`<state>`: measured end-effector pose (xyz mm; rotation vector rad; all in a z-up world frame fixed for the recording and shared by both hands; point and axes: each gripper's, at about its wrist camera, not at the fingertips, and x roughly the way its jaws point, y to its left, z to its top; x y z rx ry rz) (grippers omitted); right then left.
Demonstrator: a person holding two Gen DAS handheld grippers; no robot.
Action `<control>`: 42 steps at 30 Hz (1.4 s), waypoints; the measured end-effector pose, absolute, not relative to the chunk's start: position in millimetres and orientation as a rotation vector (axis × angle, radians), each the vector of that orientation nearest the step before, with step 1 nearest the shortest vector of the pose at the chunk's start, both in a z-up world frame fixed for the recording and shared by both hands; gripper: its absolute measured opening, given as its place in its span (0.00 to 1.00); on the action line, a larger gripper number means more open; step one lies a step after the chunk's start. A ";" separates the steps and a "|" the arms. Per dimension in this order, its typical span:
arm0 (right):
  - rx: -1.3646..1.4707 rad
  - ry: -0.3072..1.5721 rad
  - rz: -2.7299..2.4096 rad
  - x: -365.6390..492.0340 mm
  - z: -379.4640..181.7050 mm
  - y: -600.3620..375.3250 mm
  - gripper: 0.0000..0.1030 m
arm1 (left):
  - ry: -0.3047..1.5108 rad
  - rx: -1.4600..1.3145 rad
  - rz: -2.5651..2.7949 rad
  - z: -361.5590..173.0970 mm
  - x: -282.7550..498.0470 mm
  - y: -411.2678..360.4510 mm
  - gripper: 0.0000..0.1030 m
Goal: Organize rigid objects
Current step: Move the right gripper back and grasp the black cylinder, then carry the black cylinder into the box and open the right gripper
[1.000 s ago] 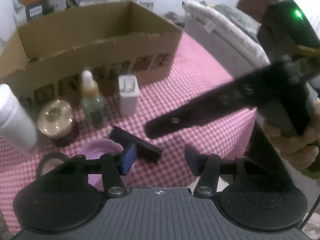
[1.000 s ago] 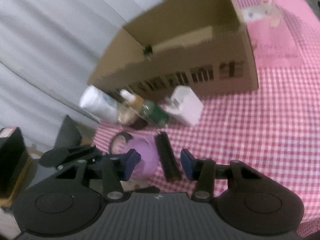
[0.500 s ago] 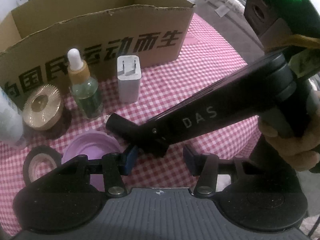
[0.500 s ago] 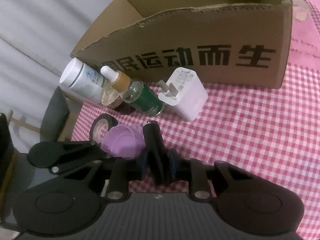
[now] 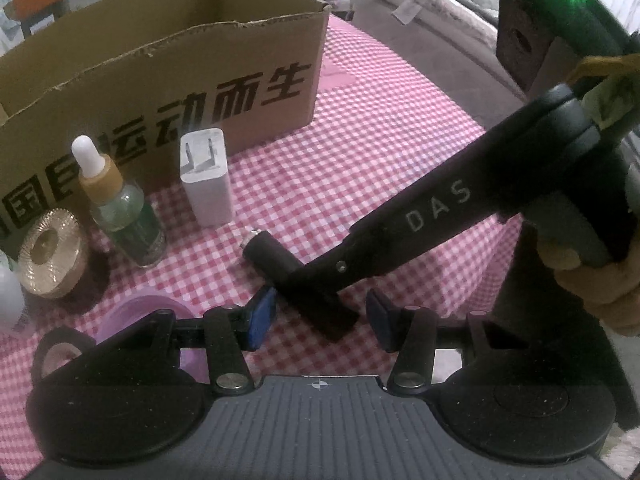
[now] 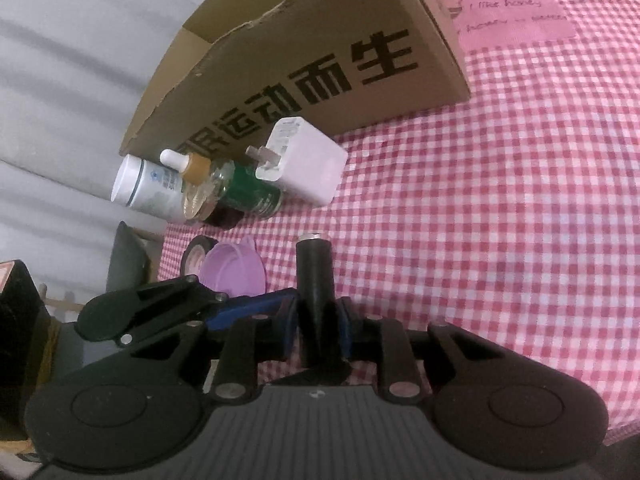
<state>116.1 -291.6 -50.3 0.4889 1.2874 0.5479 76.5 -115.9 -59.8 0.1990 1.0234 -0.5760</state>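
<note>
Right gripper (image 6: 316, 320): I have it clamped on the black cylinder (image 6: 314, 276), jaws just closed around it.
Left gripper (image 5: 320, 314): jaws apart, empty, cylinder's near end between them, untouched.
Cylinder: on the checked cloth (image 6: 500, 200), charger (image 6: 304, 160) at 12 o'clock.
Box (image 6: 320, 40): open-topped, 12 o'clock beyond.
Advice: I'd lift straight, clearing the purple lid (image 6: 236, 270) at 9 o'clock.
</note>
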 end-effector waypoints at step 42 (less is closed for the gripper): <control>0.287 0.924 0.680 146.8 75.8 -207.6 0.25 | 0.728 0.198 -0.436 64.3 103.1 -61.4 0.36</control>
